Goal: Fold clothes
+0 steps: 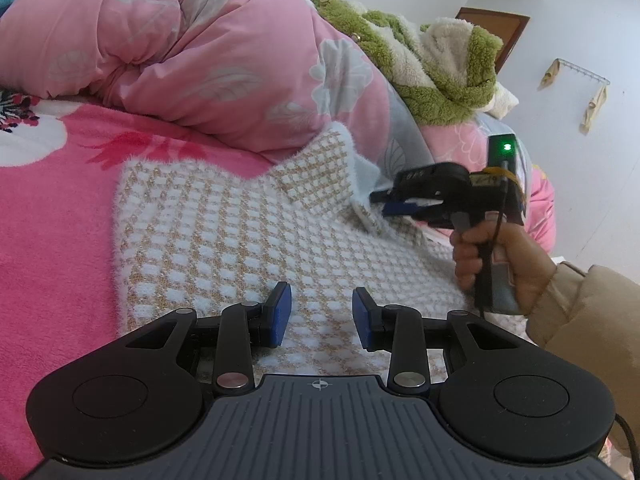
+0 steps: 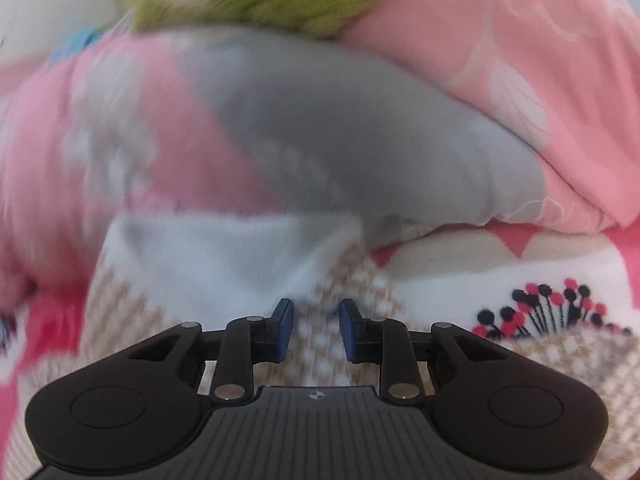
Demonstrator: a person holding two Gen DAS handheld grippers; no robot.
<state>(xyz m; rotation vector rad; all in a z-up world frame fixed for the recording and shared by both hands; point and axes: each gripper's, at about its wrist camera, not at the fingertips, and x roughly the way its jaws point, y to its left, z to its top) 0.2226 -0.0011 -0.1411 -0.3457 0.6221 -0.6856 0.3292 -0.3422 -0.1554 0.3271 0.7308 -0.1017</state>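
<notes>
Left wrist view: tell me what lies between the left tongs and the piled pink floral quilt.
Only the fuzzy beige-and-white checked knit garment, spread flat on the bed, fills that stretch from the left tongs to the pink floral quilt.

Ahead of my left tool, pink floral bed blanket (image 1: 52,208), checked knit garment (image 1: 224,248) spread on it, pink quilt (image 1: 168,52) heaped beyond.

The left claw (image 1: 321,312) has black linkage arms with silver rivets, blue pads, and a ribbed grey body marked with a small crosshair. The right claw (image 2: 315,328) looks alike. On its housing a green light (image 1: 508,146) glows. A tan sleeve (image 1: 592,312) covers the wrist beside it.
</notes>
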